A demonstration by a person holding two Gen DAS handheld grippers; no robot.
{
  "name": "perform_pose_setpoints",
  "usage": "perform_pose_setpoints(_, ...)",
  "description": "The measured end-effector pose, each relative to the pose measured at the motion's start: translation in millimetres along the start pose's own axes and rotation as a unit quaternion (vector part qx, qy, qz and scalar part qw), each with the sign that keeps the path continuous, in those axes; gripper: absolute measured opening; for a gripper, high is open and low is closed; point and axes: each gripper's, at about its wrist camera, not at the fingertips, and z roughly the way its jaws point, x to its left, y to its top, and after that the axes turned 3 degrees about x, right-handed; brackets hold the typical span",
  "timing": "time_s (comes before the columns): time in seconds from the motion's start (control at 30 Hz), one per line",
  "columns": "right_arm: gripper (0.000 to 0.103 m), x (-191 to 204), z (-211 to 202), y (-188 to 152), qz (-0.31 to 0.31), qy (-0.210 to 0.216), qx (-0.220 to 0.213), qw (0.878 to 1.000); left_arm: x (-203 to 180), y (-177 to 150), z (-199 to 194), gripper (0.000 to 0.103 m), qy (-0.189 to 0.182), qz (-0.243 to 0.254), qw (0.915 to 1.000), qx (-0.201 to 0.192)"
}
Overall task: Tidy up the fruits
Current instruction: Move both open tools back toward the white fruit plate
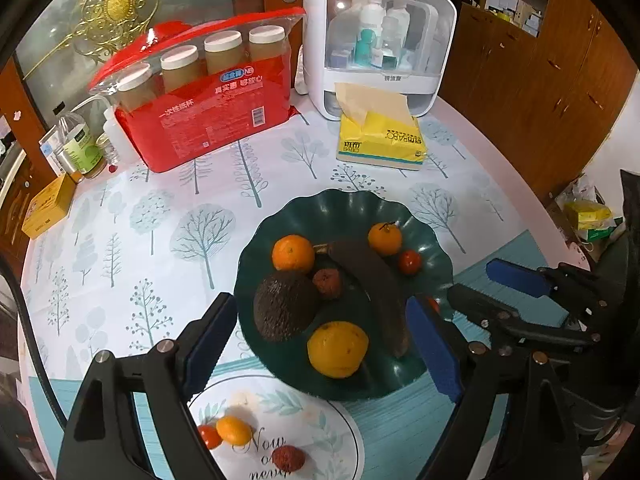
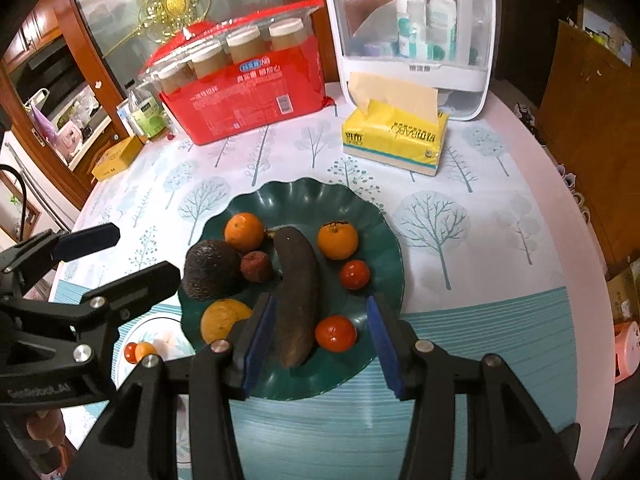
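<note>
The green scalloped plate (image 2: pixel 360 216) serves as the landmark on the counter (image 2: pixel 500 280). Behind the plate stand a red pack of paper cups (image 2: pixel 256 100), a yellow tissue pack (image 2: pixel 394 140) and a white storage case with bottles (image 2: pixel 416 36). To the rear left of the plate sit a green-labelled bottle (image 2: pixel 146 118) and a yellow box (image 2: pixel 116 158). Nothing stands between either tool and the plate.

Contents of the plate, counted:
- one dark brown banana (image 2: pixel 298 296), lying across the centre
- one avocado (image 2: pixel 212 270), at the left edge
- two small oranges (image 2: pixel 245 231), at the rear
- one larger yellow-orange citrus (image 2: pixel 222 318), front left
- two red tomatoes (image 2: pixel 335 333), right of the banana
- one brown lychee (image 2: pixel 257 266), between avocado and banana

In front of the plate, to its left, a white printed plate (image 1: pixel 320 412) carries one tomato (image 1: pixel 209 436), one kumquat (image 1: pixel 234 431) and one lychee (image 1: pixel 288 459).

The left hand-held gripper (image 1: pixel 320 344) hovers over the front of the green plate with its jaws wide apart and empty; the avocado and the yellow-orange citrus appear between its fingers. The right hand-held gripper (image 2: pixel 320 336) hangs over the front right of the plate, jaws partly apart and empty; the near end of the banana and one tomato appear between its blue pads (image 2: pixel 384 344) without contact.
</note>
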Motion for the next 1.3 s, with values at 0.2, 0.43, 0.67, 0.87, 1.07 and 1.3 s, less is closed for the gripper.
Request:
perform_pose_setpoints(0.2, 0.048, 7, -31, -5, 0.001, -0.001, -0.022, 1.0, 10, -6, -31, 0.085, -0.002, -0.007, 0.9999, -0.007)
perform_pose_setpoints(0.43, 0.048, 29, -66, -13, -0.004, 0.005, -0.052, 0.999, 38, -16, -77, 0.086, 0.007, -0.016, 0.9991, -0.039)
perform_pose_setpoints(0.67, 0.048, 71, -79, -21, -0.025, 0.016, -0.064, 0.998, 73, -36, -100, 0.09, 0.016, -0.031, 0.9981, -0.052)
perform_pose_setpoints(0.87, 0.048, 109, -62, -34, -0.05, 0.016, -0.047, 0.997, 102, -63, -88, 0.09, 0.023, -0.034, 0.9985, -0.035)
perform_pose_setpoints(1.07, 0.048, 139, -31, -57, -0.068, 0.015, -0.02, 0.997, 125, -93, -55, 0.09, 0.018, -0.029, 0.9993, -0.011)
perform_pose_setpoints(1.3, 0.048, 154, 15, -86, -0.058, 0.02, 0.02, 0.998, 137, -132, -5, 0.09, 0.009, -0.003, 0.9997, 0.021)
